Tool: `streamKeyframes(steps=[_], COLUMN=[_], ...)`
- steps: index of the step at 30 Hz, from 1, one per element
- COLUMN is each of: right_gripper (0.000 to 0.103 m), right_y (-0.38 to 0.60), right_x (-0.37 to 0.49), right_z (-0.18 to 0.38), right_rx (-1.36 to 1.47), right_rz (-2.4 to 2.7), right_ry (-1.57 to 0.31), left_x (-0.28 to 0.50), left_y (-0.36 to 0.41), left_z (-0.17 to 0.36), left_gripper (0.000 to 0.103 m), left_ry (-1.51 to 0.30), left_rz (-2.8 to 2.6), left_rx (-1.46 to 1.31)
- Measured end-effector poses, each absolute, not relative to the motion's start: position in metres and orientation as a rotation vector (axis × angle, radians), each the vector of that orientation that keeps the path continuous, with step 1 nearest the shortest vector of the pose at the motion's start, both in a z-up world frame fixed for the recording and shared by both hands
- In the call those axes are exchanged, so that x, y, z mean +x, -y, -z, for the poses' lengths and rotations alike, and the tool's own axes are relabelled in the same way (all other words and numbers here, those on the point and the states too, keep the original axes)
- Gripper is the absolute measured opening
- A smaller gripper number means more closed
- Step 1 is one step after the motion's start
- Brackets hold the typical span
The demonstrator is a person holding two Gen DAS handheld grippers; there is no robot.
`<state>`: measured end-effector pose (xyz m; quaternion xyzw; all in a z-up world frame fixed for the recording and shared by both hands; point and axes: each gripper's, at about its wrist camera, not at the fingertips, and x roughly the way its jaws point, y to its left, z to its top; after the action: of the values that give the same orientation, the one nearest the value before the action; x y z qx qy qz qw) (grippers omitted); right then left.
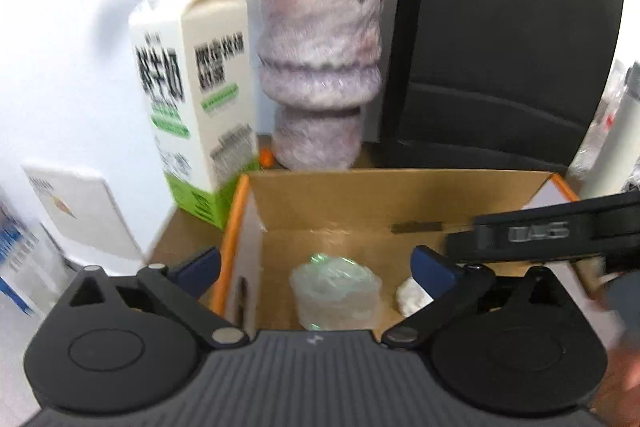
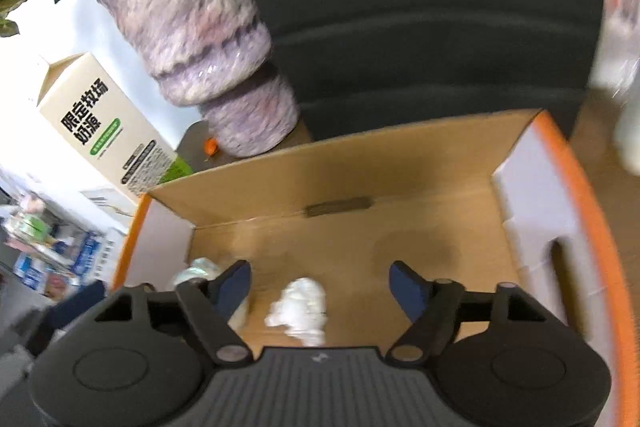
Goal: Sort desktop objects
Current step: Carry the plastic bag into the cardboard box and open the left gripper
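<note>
- I see the cardboard box (image 1: pixel 360 199) open in front of both grippers, with plain brown walls, an orange rim and white foam-like liners at its left and right ends.
- On its floor lie a crumpled clear plastic wrap (image 1: pixel 335 291) at the left and a wad of white paper (image 2: pixel 299 309) to its right, a little apart.
- My left gripper (image 1: pixel 316 269) hangs over the near edge, fingers spread wide with nothing between them; my right gripper (image 2: pixel 320 287) is likewise parted and empty above the wad.
- Only the left view shows the right gripper's black body reaching in from the right.
- Beyond the far-left corner stand a glossy milk carton (image 1: pixel 192 99), a ridged, mottled purple vase (image 1: pixel 320 63) with dark stems, and a small orange bit (image 2: pixel 211 146).
- A black bag (image 1: pixel 500 39) rises behind the box.
</note>
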<state>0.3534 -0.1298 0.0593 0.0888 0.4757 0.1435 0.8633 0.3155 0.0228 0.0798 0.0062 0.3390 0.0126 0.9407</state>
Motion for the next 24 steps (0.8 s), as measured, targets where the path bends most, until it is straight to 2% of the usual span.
streamKeyframes(steps=[2,6,10,13,15,20,24], right_gripper=[0.087,0.087,0.087,0.087,0.087,0.089,0.092], right_y=[0.137,0.156,0.177,0.185,0.190,0.195,0.200], right_x=[0.351,0.344,0.327,0.304,0.283,0.212,0.146], right_z=[-0.070,-0.084,-0.095,-0.104,-0.118,-0.153,-0.156], right_rx=[0.115,0.049,0.055,0.022,0.001,-0.047,-0.028], right_rz=[-0.264,-0.199,-0.201,-0.202,-0.211,-0.219,-0.277], right_ry=[-0.976,-0.963,-0.926,-0.851,-0.782,-0.578,-0.494], left_x=[0.316,0.318,0.301,0.276,0.265,0.204,0.122], left_y=[-0.019,-0.017,-0.015,-0.017,-0.015,-0.013,-0.014], left_z=[-0.079,-0.079,-0.097,-0.110,-0.117,-0.146,-0.142], left_gripper=[0.103,0.103,0.103,0.103,0.103,0.103,0.103], left_ry=[-0.696,-0.742,-0.696,-0.645,-0.678,-0.612,-0.559], left_rz=[-0.060,-0.047,-0.058,-0.041,-0.018,-0.056,-0.052], left_rx=[0.047,0.033,0.025,-0.074,-0.088,-0.099,-0.109])
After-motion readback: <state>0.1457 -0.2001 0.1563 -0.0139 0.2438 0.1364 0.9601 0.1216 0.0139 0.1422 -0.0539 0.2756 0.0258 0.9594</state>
